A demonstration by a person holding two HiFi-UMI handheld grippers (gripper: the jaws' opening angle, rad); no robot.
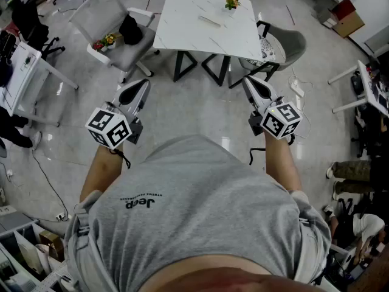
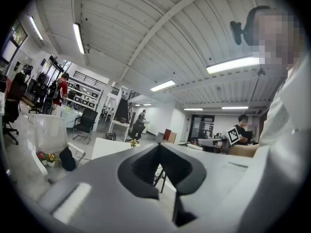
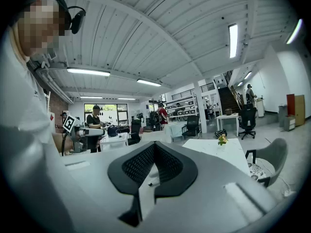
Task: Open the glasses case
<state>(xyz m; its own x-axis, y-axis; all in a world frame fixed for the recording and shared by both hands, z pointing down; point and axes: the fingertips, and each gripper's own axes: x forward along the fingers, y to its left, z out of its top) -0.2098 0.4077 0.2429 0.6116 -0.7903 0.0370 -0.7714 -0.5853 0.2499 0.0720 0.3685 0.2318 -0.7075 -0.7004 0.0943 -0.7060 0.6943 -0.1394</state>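
While the person stood well back from the white table [image 1: 182, 26], both tongs were held level at the waist and neither had anything in it. The left gripper [image 1: 138, 89] had its jaws together, tips meeting on bare air in the left gripper view. The right gripper [image 1: 254, 87] was closed the same way, its ribbed pads meeting at the tips with nothing between them.

What I took for the glasses case [image 1: 209, 20] was a slim pale thing lying flat on the tabletop, just beside a little flower pot [image 1: 231, 3] that sat at its one o'clock. From a spot midway between the two tongs the case lay at twelve o'clock, well apart from both. It was at about one o'clock from the left gripper and eleven o'clock from the right. Its long axis ran crosswise to the person, roughly nine to three, tipped a touch toward four.

By my reckoning the right gripper was the nearer one, though either would need a walk forward to the table first.
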